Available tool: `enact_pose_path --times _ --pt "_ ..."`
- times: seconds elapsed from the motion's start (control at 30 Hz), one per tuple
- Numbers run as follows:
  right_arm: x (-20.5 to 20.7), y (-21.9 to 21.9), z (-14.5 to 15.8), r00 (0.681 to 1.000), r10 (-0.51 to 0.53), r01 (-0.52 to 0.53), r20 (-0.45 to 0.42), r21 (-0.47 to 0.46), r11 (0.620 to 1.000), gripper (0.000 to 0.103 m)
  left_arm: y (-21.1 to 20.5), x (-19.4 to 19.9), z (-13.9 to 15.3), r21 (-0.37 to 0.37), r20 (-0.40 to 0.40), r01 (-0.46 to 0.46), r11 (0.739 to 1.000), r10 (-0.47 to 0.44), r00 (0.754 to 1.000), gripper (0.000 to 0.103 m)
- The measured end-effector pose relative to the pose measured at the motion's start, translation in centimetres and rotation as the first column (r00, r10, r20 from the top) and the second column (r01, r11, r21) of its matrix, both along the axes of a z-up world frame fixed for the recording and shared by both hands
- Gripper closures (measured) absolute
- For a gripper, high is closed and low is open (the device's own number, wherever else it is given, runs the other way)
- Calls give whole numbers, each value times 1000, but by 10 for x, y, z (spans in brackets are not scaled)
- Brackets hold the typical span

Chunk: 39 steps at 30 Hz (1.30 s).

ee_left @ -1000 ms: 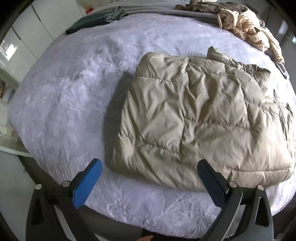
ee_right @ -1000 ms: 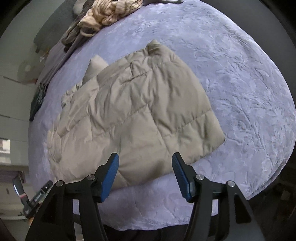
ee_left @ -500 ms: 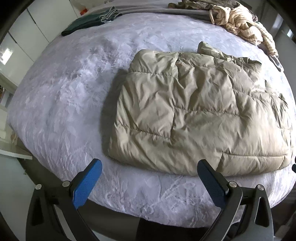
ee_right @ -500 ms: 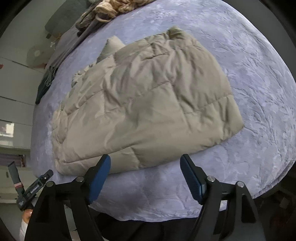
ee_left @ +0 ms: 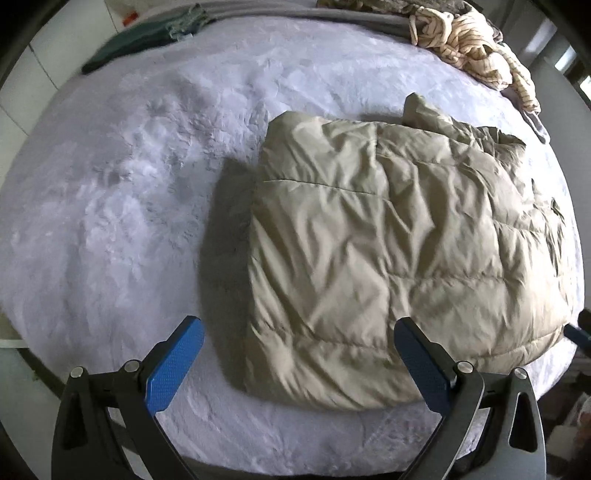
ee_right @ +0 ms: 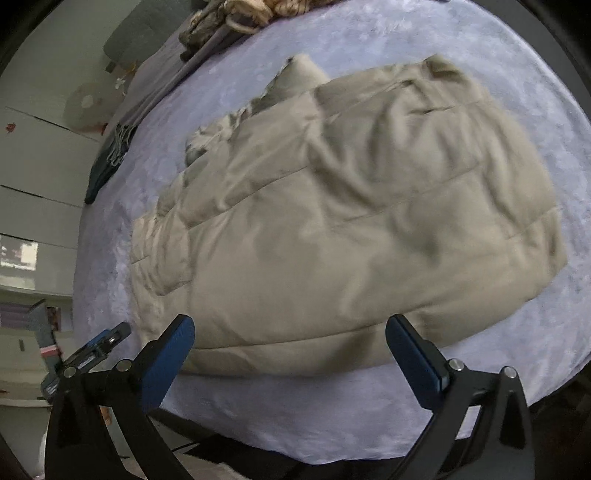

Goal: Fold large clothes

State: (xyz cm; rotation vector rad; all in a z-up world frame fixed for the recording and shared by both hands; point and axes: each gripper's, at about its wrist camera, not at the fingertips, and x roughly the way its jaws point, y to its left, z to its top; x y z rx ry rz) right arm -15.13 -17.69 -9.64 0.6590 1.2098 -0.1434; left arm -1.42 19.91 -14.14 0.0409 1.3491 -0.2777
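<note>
A beige quilted puffer jacket (ee_left: pixel 399 243) lies folded into a rough rectangle on a pale lilac bed cover (ee_left: pixel 122 192). My left gripper (ee_left: pixel 299 362) hovers open above the jacket's near left corner, its blue pads wide apart. The jacket (ee_right: pixel 351 229) fills the right wrist view. Over its near edge my right gripper (ee_right: pixel 291 354) spreads its jaws, still opening, with nothing pressed between them. The left gripper (ee_right: pixel 96 350) shows at the lower left of the right wrist view, and the right one's tip (ee_left: pixel 580 332) peeks in at the left wrist view's right edge.
A heap of cream striped clothes (ee_left: pixel 476 48) lies at the far right of the bed, with a grey blanket (ee_left: pixel 332 11) and a dark green garment (ee_left: pixel 136 40) along the far edge. White cupboards (ee_right: pixel 33 177) stand left of the bed. The bed's near edge (ee_right: pixel 332 443) drops off below the grippers.
Both grippers have moved in closer over the jacket's near edge, so it looks larger. The right gripper's jaws have spread much wider. The jacket has not moved.
</note>
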Motion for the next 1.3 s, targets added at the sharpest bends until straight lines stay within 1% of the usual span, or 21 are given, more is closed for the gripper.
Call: enact_pose_path --times 0.07,0.13,0.2,0.27,0.33,0.4,0.47,0.5,0.57,0.63,0.8,0.87,0.93,1.03,1.1,1.13,1.17,1.2,1.27,1.3 --pt "8 12 -4 1000 9 -8 -19 16 1000 0 8 10 -7 -50 -32 -4 999 3 999 0" --pt "14 19 -6 1000 2 -2 -24 -4 1000 0 15 21 -17 -100 -66 -18 995 12 998 0" --pt "21 24 -9 999 -11 11 -33 2 1000 0 23 31 -23 -140 -81 -24 990 12 997 0" --pt "27 28 -16 998 -25 26 -51 12 1000 0 32 44 -30 -187 -96 -25 982 7 995 0" --pt "31 29 -22 997 -33 34 -73 7 999 0 39 56 -39 -247 -127 -13 969 -19 992 0" --pt "35 32 -27 995 -35 35 -92 -6 999 0 44 67 -54 -326 -182 6 945 -69 981 0" --pt "39 33 -30 994 -35 33 -108 -19 999 0 46 77 -74 -395 -249 13 918 -120 961 0" --pt "40 35 -32 993 -35 33 -113 -24 999 0 46 79 -80 -419 -271 9 908 -134 953 0" --pt "42 37 -33 992 -37 33 -124 -32 999 0 39 85 -96 -489 -317 1 873 -179 931 0" --pt "44 37 -34 990 -37 32 -134 -39 999 0 29 88 -106 -524 -335 5 852 -211 918 0" --pt "51 48 -40 987 -32 22 -156 -65 998 0 -2 100 -116 -595 -328 65 801 -316 890 0" --pt "53 50 -42 986 -29 17 -167 -73 997 0 -11 102 -122 -605 -338 76 792 -342 877 0" --pt "55 51 -44 984 -29 15 -174 -79 997 0 -17 102 -126 -603 -344 93 792 -364 866 0" --pt "56 53 -43 983 -29 14 -180 -83 996 0 -21 100 -125 -609 -344 121 784 -399 850 0" --pt "57 54 -42 983 -29 14 -182 -81 997 0 -27 99 -122 -623 -345 126 772 -415 842 27" --pt "58 53 -41 983 -28 13 -182 -79 997 0 -29 97 -121 -641 -351 120 758 -428 833 51" --pt "58 53 -39 983 -26 13 -182 -76 997 0 -30 95 -119 -661 -355 104 743 -432 829 62" --pt "59 53 -38 983 -25 12 -181 -74 997 0 -31 94 -115 -665 -341 108 739 -429 836 65" --pt "60 54 -34 984 -23 10 -176 -72 997 0 -33 91 -102 -663 -313 127 738 -427 849 73" --pt "60 54 -32 985 -23 11 -171 -73 997 0 -32 90 -94 -668 -303 128 733 -425 853 73"
